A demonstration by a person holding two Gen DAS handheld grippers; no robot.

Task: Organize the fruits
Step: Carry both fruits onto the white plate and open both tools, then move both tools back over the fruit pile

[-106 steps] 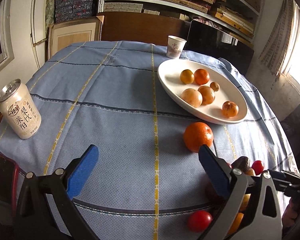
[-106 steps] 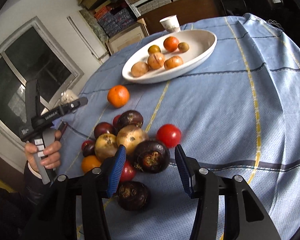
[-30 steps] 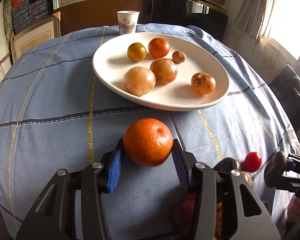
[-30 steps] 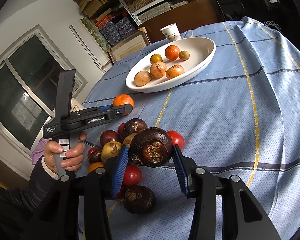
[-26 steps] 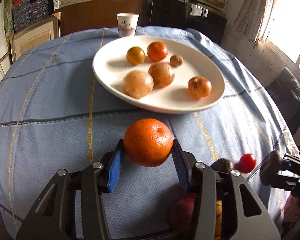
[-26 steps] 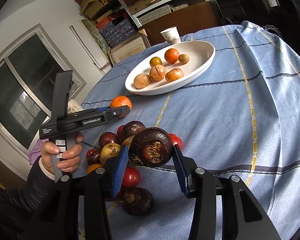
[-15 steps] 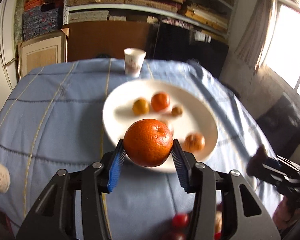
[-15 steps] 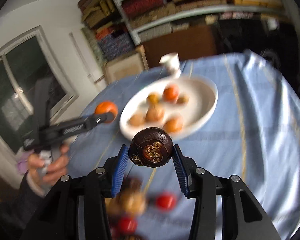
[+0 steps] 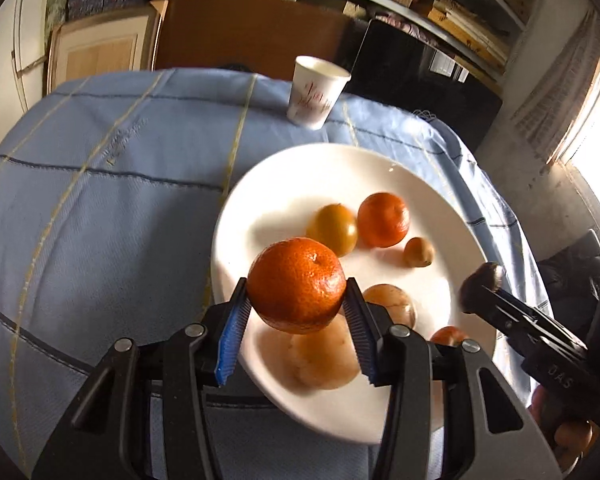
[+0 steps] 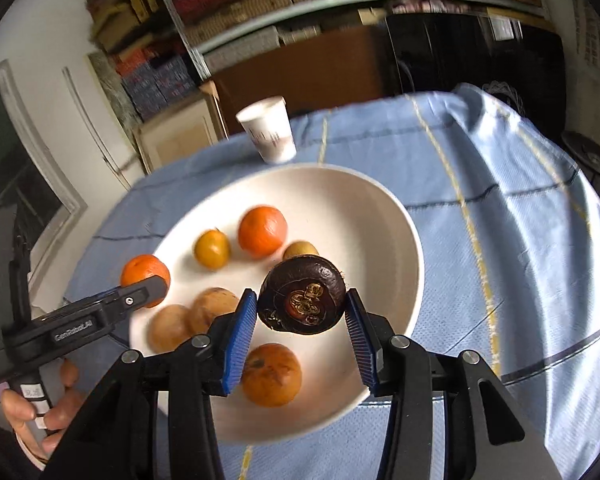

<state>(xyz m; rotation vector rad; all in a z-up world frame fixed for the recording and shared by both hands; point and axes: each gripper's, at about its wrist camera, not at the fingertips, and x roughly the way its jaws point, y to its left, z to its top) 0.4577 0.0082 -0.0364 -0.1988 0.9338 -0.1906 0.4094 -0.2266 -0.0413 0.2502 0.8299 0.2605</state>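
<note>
Left wrist view: the left gripper (image 9: 296, 330) pinches a round orange tangerine (image 9: 296, 285) between blue ribbed pads, above the near rim of a white oval ceramic plate (image 9: 260, 184) on the blue checked tablecloth (image 9: 100, 208). Behind stands a white paper cup (image 9: 318, 92) with red print too blurred to read.

Right wrist view: the right gripper (image 10: 302, 330) clamps a dark purple round mangosteen (image 10: 303, 294) over the plate, above an orange-brown fruit (image 10: 272, 374). The other tool's black body (image 10: 72, 330) seems to read "GenRobot.AI".
</note>
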